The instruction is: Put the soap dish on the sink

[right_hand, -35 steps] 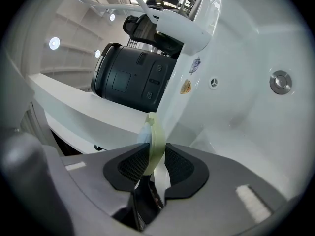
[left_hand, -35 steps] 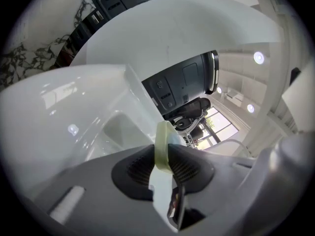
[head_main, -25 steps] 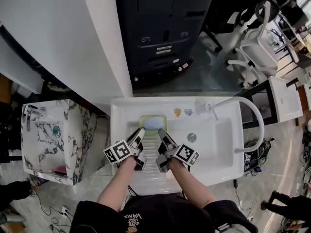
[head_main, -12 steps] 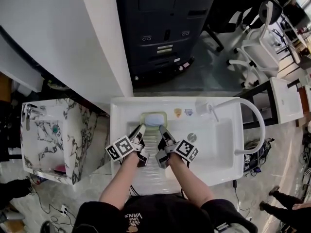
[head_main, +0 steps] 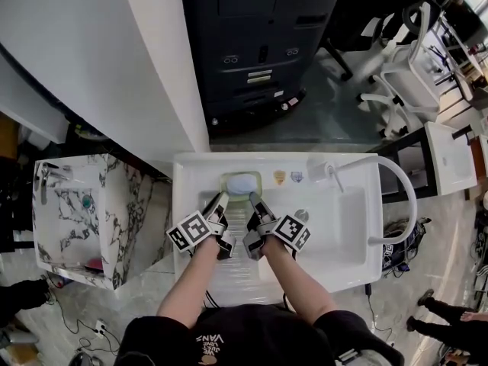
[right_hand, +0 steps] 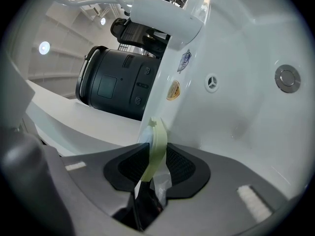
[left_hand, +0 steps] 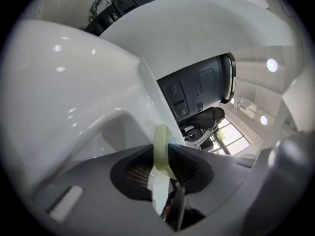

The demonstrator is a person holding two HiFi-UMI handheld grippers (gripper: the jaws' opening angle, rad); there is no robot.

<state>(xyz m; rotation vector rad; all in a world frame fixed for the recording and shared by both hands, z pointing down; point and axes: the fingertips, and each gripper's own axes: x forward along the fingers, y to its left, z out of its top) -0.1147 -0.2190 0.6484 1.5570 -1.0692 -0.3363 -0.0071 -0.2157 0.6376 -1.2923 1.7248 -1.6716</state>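
Right now you are holding the pale green rectangular soap dish with both tools at once. Your left gripper is clamping the dish's near left edge, and your right gripper is clamping its near right edge.

From the left gripper view, the left gripper's fingers are closing on the thin green rim of the soap dish, which is standing up between the two dark ribbed pads. From the right gripper view, the right gripper is doing the same, with the rim of the soap dish pinched between its pads.

From the head view, the dish is sitting over the back ledge of the white rectangular ceramic sink, left of centre. It is carrying a light blue bar of soap. Whether the base is touching the ledge is not clear. Two small stickers are lying on the ledge just right of the dish. The round metal drain is showing in the basin near your right gripper. The white curved faucet is arching over the sink's right end.
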